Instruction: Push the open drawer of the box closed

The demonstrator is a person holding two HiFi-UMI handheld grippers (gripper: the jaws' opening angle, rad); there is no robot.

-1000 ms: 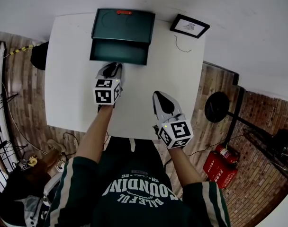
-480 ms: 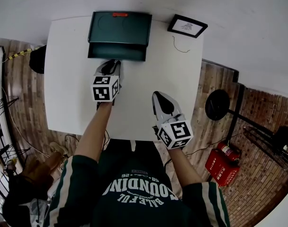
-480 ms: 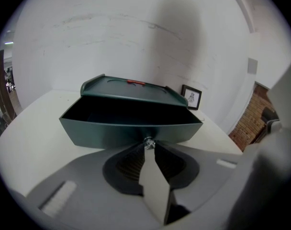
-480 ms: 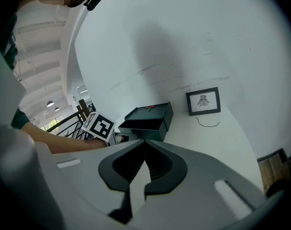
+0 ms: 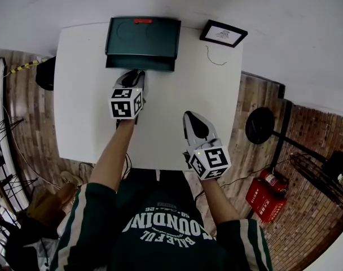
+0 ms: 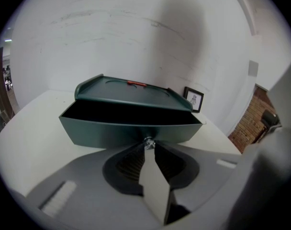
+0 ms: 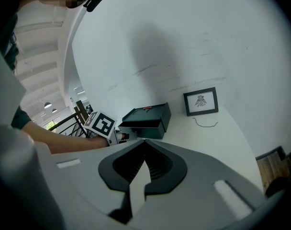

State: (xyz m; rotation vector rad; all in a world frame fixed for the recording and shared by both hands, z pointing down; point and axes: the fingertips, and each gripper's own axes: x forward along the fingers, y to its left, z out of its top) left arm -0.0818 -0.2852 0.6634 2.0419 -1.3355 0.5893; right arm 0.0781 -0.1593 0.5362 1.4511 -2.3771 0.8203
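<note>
A dark green box [image 5: 142, 35] stands at the far edge of the white table [image 5: 81, 106]. Its drawer [image 5: 140, 64] sticks out a short way toward me. In the left gripper view the drawer front [image 6: 131, 131] fills the middle, with dark space above it under the box top [image 6: 131, 90]. My left gripper [image 5: 135, 75] is at the drawer front, its tips closed round a small metal knob [image 6: 148, 142]. My right gripper [image 5: 193, 120] hovers shut over the table's near right part, holding nothing, well short of the box [image 7: 148, 116].
A small framed picture [image 5: 223, 33] leans against the wall right of the box. A thin wire [image 5: 216, 55] lies in front of it. A red fire extinguisher [image 5: 264, 193] lies on the brick floor to the right, off the table.
The left gripper has moved forward toward the box and the drawer has slid further in. The right gripper has stayed about where it was.
</note>
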